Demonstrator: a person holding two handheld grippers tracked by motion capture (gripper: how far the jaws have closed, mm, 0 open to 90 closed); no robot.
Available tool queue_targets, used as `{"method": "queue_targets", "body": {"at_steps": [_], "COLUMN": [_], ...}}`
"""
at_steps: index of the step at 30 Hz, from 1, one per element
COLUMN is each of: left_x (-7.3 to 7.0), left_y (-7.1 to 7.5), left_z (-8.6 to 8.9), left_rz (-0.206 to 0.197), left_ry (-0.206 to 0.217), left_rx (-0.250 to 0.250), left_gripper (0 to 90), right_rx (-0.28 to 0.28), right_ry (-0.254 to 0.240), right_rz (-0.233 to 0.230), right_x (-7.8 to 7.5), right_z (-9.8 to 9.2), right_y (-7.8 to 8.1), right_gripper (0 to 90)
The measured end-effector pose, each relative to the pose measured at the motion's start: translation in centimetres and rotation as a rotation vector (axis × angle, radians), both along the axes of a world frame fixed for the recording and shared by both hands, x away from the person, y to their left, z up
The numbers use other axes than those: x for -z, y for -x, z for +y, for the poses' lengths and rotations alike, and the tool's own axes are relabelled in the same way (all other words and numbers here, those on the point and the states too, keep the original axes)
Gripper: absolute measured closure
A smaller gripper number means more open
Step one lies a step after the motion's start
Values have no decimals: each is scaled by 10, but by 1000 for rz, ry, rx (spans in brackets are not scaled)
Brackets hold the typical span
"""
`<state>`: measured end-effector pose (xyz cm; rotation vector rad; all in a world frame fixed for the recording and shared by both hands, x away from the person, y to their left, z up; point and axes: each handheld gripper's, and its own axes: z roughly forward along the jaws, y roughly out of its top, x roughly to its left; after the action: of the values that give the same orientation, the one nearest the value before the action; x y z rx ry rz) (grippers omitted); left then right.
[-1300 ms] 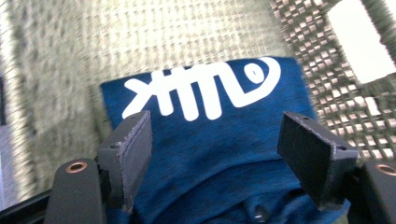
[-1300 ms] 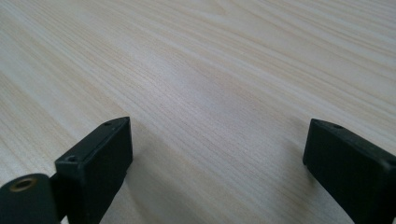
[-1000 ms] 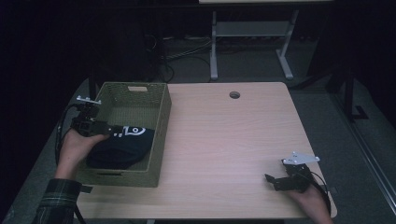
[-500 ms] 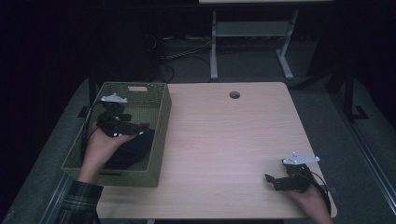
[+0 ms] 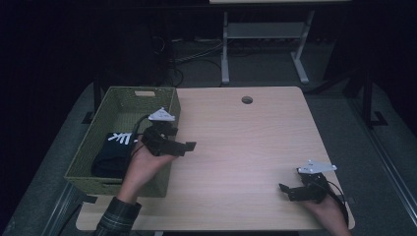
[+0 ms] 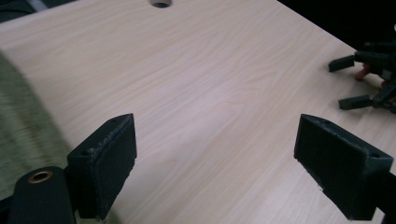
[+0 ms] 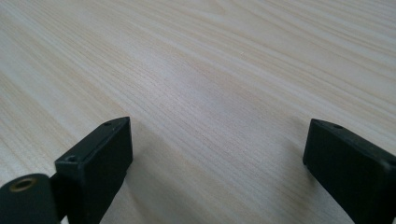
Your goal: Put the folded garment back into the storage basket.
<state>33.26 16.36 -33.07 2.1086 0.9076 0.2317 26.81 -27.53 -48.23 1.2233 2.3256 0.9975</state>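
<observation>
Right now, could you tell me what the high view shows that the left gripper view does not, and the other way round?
The high view alone takes in the dark folded garment with a white print lying in the green woven basket, and the left tongs from outside. The left gripper view alone gives those tongs' own pads up close, wide apart with nothing between them. Both share the wooden table, its round hole and the right tongs resting near the table's edge.
</observation>
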Motion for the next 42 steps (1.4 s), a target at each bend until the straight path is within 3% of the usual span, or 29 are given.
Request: {"method": "queue_targets", "body": {"at_steps": [10, 11, 15, 18, 25, 37, 42], "left_x": [33, 41, 54, 75, 109, 137, 142], "left_y": [9, 12, 15, 19, 23, 20, 22], "left_z": [-39, -45, -52, -60, -64, -73, -76], "left_rz": [-23, -26, -29, -39, -41, -33, -48], "left_ry": [-14, -6, -16, -28, -45, -169, -170], "left_rx": [69, 87, 116, 131, 146, 171, 166], "left_gripper": [129, 128, 128, 128, 128, 128, 127], "right_rx": [0, 0, -1, 1, -1, -2, -2], "right_ry": [0, 1, 0, 1, 2, 2, 2], "right_rz": [0, 0, 0, 0, -3, -3, -4], "right_x": [0, 0, 0, 0, 0, 0, 0], "right_z": [0, 0, 0, 0, 0, 0, 0], "right_y": [0, 0, 0, 0, 0, 0, 0], "right_gripper": [79, 79, 79, 79, 79, 79, 78]}}
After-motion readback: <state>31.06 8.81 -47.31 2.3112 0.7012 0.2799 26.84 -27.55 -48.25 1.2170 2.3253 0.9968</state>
